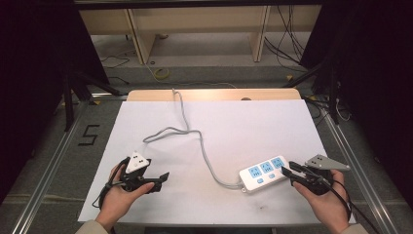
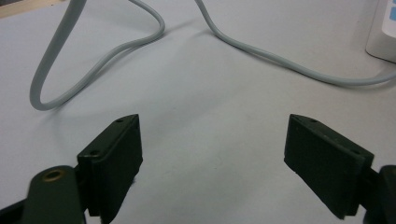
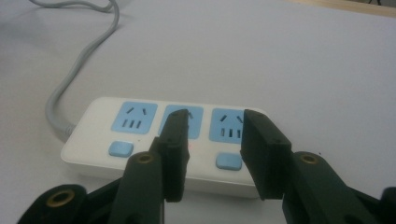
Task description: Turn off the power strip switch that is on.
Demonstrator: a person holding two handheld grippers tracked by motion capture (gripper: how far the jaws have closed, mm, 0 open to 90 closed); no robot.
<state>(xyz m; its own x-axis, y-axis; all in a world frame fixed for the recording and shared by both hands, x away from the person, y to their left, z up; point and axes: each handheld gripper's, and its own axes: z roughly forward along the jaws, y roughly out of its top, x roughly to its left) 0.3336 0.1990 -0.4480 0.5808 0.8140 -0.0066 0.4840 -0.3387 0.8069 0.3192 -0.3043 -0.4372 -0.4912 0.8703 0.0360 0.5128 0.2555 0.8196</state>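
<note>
A white power strip [image 1: 262,175] with three blue sockets lies at the front right of the white sheet [image 1: 243,122]. Its grey cable [image 1: 203,150] loops left and runs off the back edge. My right gripper [image 1: 288,168] is at the strip's right end; in the right gripper view it [image 3: 215,135] is open, its jaws a narrow gap apart just above the power strip [image 3: 140,140], near the middle and right sockets. My left gripper [image 1: 161,180] rests at the front left. In its own view it [image 2: 212,158] is open wide over bare sheet, with the cable [image 2: 93,70] beyond.
The wooden table edge [image 1: 214,94] shows behind the sheet. Metal frame rails [image 1: 53,161] run along both sides. A black "5" mark [image 1: 89,135] is on the floor at left. Shelving [image 1: 195,29] and loose floor cables [image 1: 287,44] lie beyond the table.
</note>
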